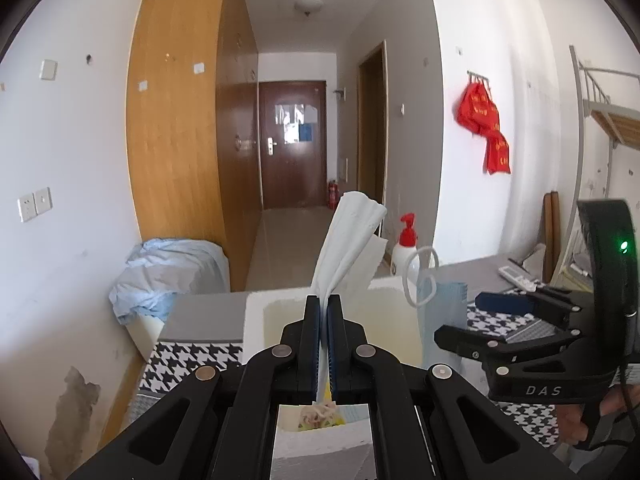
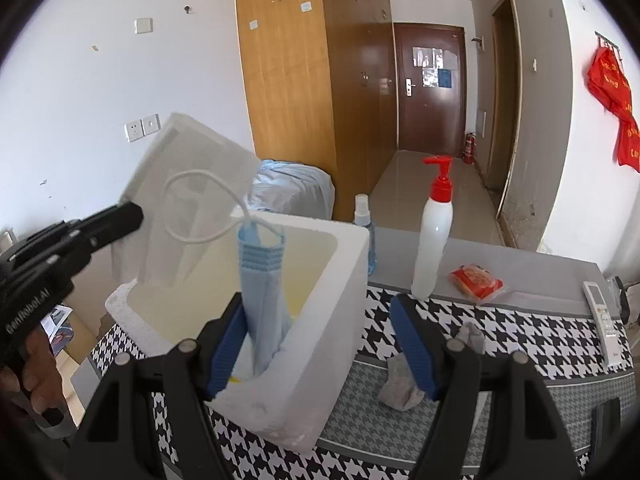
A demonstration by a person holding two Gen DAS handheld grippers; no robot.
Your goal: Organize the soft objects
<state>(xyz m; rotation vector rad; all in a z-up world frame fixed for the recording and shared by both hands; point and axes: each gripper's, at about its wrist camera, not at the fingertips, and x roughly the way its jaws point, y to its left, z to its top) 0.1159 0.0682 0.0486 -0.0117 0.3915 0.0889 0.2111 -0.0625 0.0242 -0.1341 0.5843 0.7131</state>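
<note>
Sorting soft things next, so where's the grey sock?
In the right wrist view, the grey sock lies crumpled on the houndstooth cloth, right of the foam box.

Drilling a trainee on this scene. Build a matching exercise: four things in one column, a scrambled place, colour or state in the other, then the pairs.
1. tissue
2. face mask
3. grey sock
4. pump bottle

A. lies on the houndstooth cloth
B. clamped in the left gripper
C. stands upright, red top
D. light blue, white loops

Pairs: 1-B; 2-D; 3-A; 4-C
</note>
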